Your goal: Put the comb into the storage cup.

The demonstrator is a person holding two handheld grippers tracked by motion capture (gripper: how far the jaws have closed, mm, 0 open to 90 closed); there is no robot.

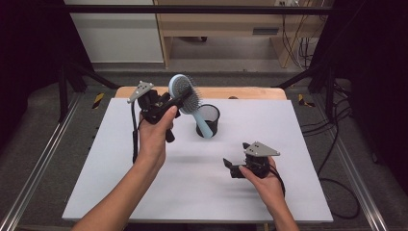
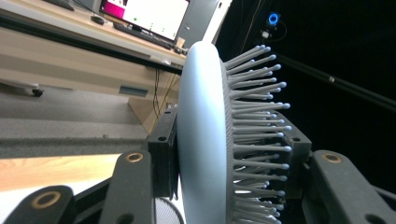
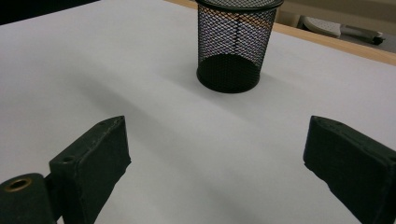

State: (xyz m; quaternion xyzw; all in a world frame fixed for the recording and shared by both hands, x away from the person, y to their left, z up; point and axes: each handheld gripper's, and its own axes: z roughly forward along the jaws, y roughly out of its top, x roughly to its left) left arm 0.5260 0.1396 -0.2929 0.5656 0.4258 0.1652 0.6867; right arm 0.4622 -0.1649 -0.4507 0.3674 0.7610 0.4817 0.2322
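The left gripper [image 1: 179, 100] is pinching the oval head of a pale blue plastic hairbrush [image 1: 185, 94] with grey ball-tipped bristles, one jaw flat against the smooth back and the other pressed in among the bristles (the left gripper view shows this plainly [image 2: 205, 140]). The brush is hanging in the air above the white table sheet [image 1: 120, 159], its handle slanting down so that the tip is crossing in front of the black wire-mesh cup [image 1: 208, 119]; from the high view I cannot tell whether that tip is inside the rim or only passing before it.

The right gripper [image 1: 230, 166] is resting low on the sheet, well apart from the cup, with its jaws spread wide and nothing between them; the right gripper view is looking straight at the mesh cup [image 3: 232, 46], which seems to be empty.

Judging by this, the step in hand is carrying the brush to the cup, handle downward. The next move calls for lining the handle up over the opening and lowering it steadily, since a light mesh cup could tip if the handle catches the rim; the idle gripper could be steadying it.
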